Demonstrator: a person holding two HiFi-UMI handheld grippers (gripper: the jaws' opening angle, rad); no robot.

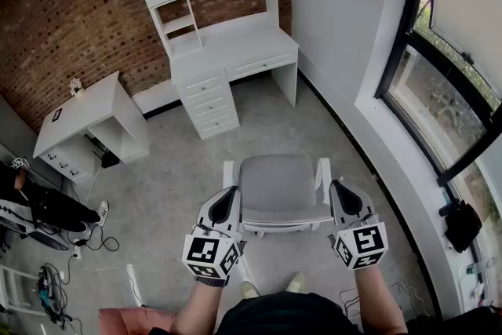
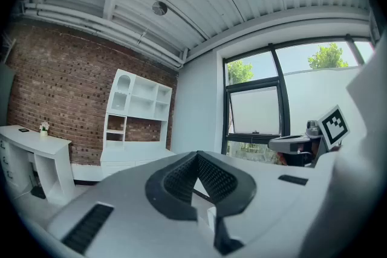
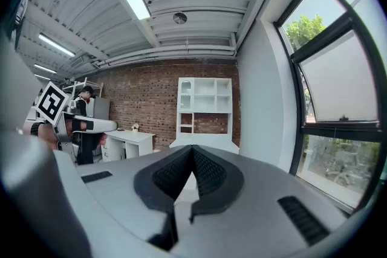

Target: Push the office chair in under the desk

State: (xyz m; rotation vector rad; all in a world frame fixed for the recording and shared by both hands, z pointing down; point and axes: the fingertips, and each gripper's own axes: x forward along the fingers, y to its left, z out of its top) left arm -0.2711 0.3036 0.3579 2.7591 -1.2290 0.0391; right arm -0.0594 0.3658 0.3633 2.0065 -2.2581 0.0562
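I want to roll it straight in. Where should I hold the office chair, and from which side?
Probably the top edge of the backrest, from behind where you stand: it lies nearest you, with the seat facing the desk, so the push runs straight. The shut left gripper and right gripper flank it.

Chair (image 1: 276,188) apart from desk (image 1: 235,51), seemingly facing it; side table (image 1: 86,110) left.

My right gripper (image 3: 192,154) had its jaws pressed together with nothing between them. Beyond them stood the white desk (image 3: 205,139) against the brick wall (image 3: 151,99), and a window (image 3: 341,93) ran along the right.
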